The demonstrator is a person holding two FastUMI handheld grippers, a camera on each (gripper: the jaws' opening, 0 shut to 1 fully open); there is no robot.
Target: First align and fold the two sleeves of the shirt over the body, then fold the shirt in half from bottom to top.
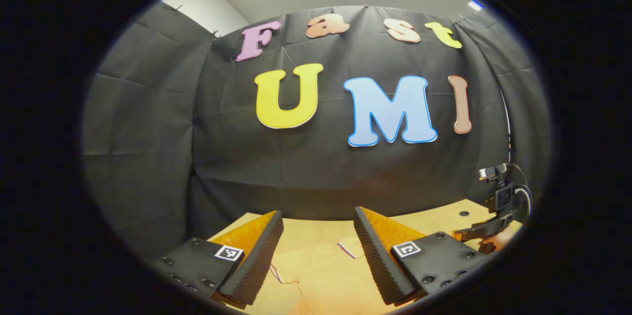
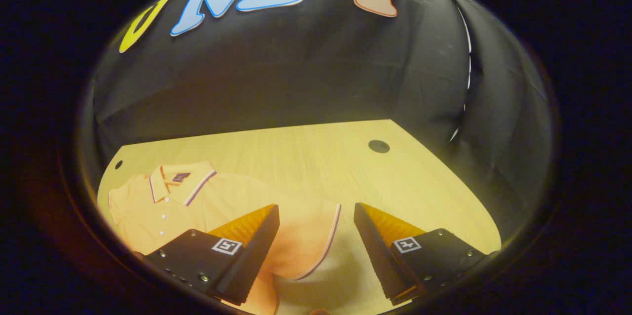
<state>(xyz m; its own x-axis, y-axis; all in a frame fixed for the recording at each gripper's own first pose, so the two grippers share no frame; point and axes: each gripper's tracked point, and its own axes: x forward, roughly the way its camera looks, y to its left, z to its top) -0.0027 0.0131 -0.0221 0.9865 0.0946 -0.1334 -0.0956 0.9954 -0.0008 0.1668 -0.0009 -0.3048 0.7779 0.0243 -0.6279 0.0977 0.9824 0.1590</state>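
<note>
Short-sleeved orange polo shirt (image 2: pixel 217 206) of soft knit cloth, lying flat on the pale wooden table (image 2: pixel 316 157), front side up. Collar with thin striped trim and a small dark label inside the neck, far ahead and to the left of the right claw (image 2: pixel 316 236). Row of small white buttons running down the placket below that collar. One sleeve with a striped cuff reaching straight ahead between the fingers of the right claw, cuff edge just short of the right-hand finger. Right claw spread wide, gripping nothing, poised above the sleeve; contact with the cloth impossible to judge. Round dark hole in the tabletop well ahead and to the right of this claw, a second smaller one far left near the table edge.

In the left gripper view, same orange cloth (image 1: pixel 321 275) directly beneath and between the fingers of the left claw (image 1: pixel 318 251), with bits of striped trim visible just ahead. Left claw likewise spread wide, pinching nothing, tilted up toward the black cloth wall. Right claw (image 1: pixel 481 230) seen far off to the right, low over the table, with a hand partly showing behind it. Black booth cloth beyond the table's far edge in both views.
</note>
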